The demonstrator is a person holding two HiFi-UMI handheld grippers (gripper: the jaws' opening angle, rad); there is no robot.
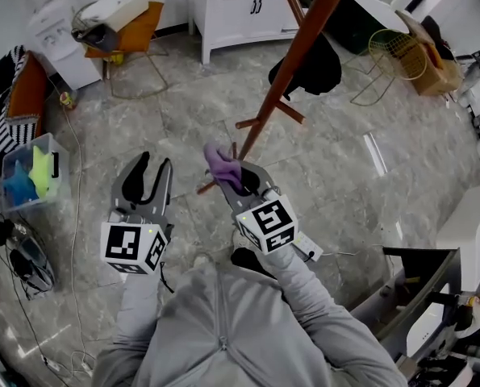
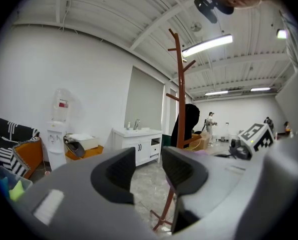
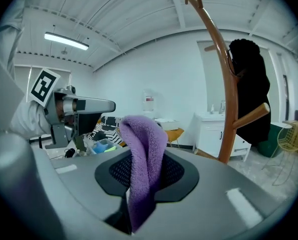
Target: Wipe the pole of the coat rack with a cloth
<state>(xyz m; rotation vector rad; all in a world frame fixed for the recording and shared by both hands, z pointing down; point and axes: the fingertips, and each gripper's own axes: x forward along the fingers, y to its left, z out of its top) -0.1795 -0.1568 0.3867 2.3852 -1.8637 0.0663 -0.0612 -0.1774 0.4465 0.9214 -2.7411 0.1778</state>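
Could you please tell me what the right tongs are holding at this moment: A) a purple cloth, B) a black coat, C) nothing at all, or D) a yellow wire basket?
A: in the right gripper view the right tongs are closed on a folded purple cloth that sticks up between them.

cloth fuzzy terry, pole smooth varnished wood, left gripper and right gripper matt grey plastic with dimpled black pads, floor glossy marbled tile.

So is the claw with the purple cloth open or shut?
Shut. The right claw squeezes the purple cloth tight, with no gap showing.
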